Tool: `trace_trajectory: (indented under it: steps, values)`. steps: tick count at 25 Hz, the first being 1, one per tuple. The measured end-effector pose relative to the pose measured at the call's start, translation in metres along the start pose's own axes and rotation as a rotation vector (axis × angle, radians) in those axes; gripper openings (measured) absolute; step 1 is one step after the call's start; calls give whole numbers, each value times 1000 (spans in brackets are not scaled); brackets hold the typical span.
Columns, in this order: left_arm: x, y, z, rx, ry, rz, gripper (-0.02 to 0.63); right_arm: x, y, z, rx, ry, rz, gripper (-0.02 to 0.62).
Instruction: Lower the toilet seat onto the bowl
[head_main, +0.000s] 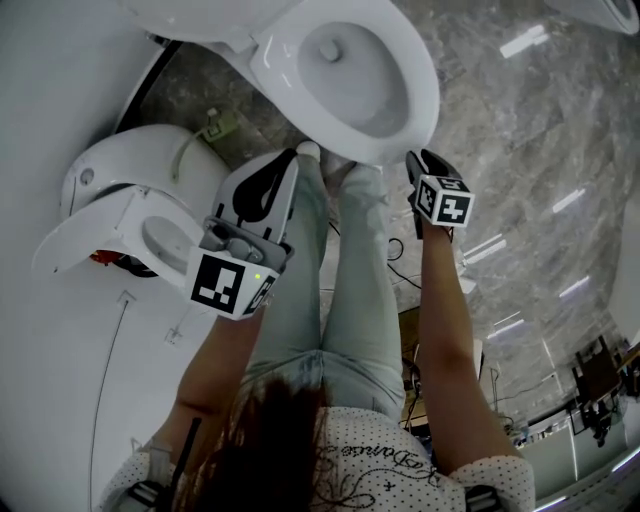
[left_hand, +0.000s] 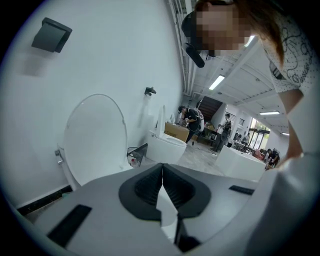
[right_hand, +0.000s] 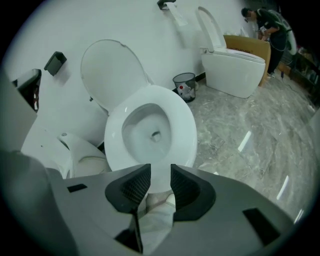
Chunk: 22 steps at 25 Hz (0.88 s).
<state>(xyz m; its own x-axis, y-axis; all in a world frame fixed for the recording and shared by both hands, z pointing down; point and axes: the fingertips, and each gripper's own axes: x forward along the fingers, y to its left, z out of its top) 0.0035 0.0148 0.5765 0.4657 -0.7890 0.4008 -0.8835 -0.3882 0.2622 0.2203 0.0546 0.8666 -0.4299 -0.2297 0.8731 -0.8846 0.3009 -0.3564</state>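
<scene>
The white toilet seat (head_main: 408, 80) lies flat on the bowl's rim (right_hand: 182, 125), and the bowl (right_hand: 145, 130) is open to view. The lid (right_hand: 111, 67) stands upright against the wall, and it also shows in the left gripper view as lid (left_hand: 95, 135). My left gripper (head_main: 290, 158) hangs just short of the bowl's front edge, shut with nothing in it (left_hand: 162, 167). My right gripper (head_main: 415, 160) hovers at the bowl's front right. It is open (right_hand: 160, 172), with a narrow gap between its pads and nothing between them.
A second white fixture (head_main: 130, 205) sits close on the left. A small waste bin (right_hand: 185, 85) and another toilet (right_hand: 235, 65) stand along the wall to the right. The person's legs (head_main: 350, 260) stand right before the bowl on the grey marble floor (head_main: 520, 130).
</scene>
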Motion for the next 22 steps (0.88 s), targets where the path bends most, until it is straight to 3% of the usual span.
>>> trace_trajectory:
  steps: [8,14,22]
  values:
    - [-14,-13,59,45,-63,1,6,-78,45,61,-19,-179,67,109]
    - [-23,-34,109,70,-117,-32,6,-154,58,119,-38,-350,50,44]
    - [-28,-48,151,83,-143,-26,6,-238,80,183,-79,-531,76,12]
